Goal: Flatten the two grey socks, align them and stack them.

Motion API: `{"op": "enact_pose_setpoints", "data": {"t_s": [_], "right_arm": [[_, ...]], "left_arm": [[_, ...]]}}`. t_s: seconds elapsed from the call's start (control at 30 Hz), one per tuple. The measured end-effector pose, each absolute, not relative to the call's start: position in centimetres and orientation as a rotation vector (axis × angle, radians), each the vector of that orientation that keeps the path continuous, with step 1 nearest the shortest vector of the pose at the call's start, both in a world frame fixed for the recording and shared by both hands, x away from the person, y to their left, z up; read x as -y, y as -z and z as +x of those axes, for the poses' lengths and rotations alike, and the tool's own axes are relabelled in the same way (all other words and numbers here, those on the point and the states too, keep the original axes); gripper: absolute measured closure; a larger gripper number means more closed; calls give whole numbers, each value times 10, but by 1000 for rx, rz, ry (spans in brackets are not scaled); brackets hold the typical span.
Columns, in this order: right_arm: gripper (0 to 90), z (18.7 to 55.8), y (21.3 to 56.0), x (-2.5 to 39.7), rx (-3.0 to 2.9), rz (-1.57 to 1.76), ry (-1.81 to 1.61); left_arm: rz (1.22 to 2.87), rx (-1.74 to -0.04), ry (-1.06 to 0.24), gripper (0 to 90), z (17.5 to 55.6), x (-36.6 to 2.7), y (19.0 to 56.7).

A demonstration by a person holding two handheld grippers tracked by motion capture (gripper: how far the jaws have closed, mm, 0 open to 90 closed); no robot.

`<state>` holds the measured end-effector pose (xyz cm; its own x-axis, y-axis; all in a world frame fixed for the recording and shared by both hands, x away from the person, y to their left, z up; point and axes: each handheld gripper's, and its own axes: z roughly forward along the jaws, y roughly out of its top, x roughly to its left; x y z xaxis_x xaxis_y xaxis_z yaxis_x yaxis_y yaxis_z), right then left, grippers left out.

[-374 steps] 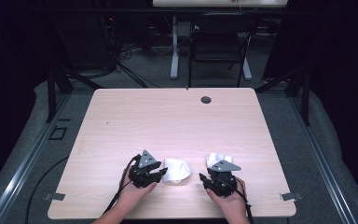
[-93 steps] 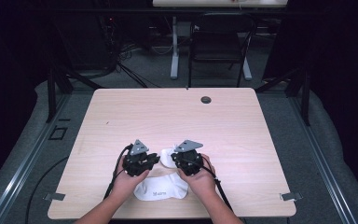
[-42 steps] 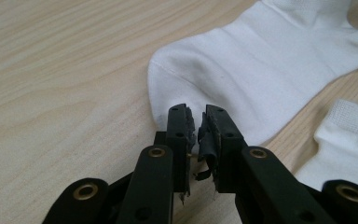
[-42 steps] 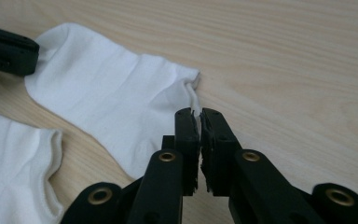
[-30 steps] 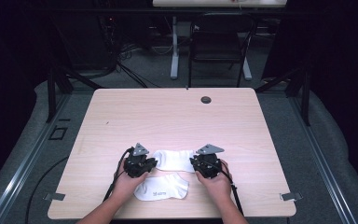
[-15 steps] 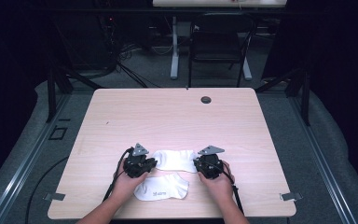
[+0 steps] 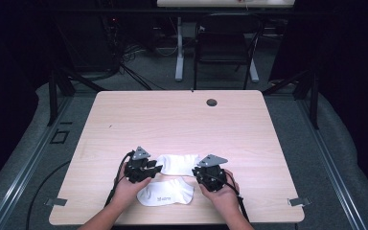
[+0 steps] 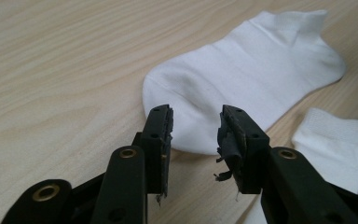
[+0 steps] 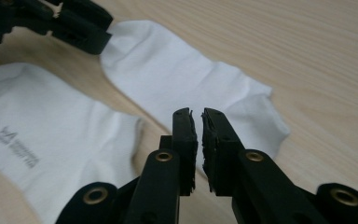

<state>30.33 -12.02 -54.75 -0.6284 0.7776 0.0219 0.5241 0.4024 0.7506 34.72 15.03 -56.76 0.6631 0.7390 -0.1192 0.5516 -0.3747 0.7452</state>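
Socks, 2 white ones, lie on the table (image 7: 182,120) near its front edge. The far sock (image 7: 177,164) stretches crosswise between both grippers. The left gripper (image 7: 154,168) sits at its toe, jaws apart, holding nothing. The right gripper (image 7: 200,172) sits at its cuff, jaws nearly shut; whether they pinch cloth I cannot tell. The near sock (image 7: 165,192) lies just beside it.
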Motion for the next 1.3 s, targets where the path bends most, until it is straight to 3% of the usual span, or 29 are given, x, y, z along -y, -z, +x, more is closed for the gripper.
{"op": "enact_pose_setpoints", "data": {"t_s": [0.23, 0.53, 1.0, 1.3], "right_arm": [[858, 279, 556, 107, -2446, 1057, -1081], [867, 276, 574, 99, -2496, 1055, -1033], [884, 273, 570, 122, -2552, 1093, -959], [697, 278, 561, 136, -2406, 1102, -1057]], "left_arm": [[2057, -985, -303, 576, 337, -163, 556], [2002, -1053, -286, 554, 346, -181, 560], [2017, -1072, -284, 557, 348, -183, 566], [2030, -1022, -316, 586, 348, -182, 566]]}}
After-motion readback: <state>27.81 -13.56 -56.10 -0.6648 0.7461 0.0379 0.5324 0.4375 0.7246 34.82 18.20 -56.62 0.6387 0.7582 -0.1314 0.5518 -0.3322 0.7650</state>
